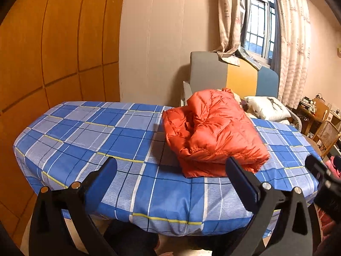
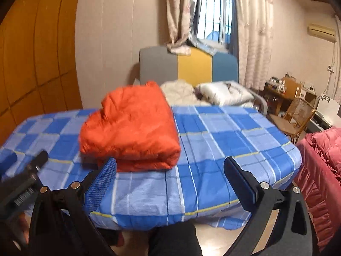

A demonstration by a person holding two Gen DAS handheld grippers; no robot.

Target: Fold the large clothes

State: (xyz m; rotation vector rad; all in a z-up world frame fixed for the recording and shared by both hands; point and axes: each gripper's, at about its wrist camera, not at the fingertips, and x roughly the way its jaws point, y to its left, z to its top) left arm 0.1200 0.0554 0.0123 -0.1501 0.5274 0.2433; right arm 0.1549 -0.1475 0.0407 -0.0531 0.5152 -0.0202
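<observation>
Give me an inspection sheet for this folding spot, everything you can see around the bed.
Surface: bed under a blue plaid sheet.
Job's things: orange jacket folded into a bundle on the sheet.
Clutter: pillow and pale bedding at the headboard.
Grippers: left hand-held gripper and right hand-held gripper open, empty, clear of the jacket.
Cables: nothing seen.
Surroundings: window with curtains, wicker chair, pink quilt.

A bed [image 1: 89, 132] in a blue plaid sheet [image 2: 223, 132] carries everything. A folded orange puffer jacket [image 1: 213, 132] lies on it, pillows [image 2: 226, 92] beyond.
</observation>
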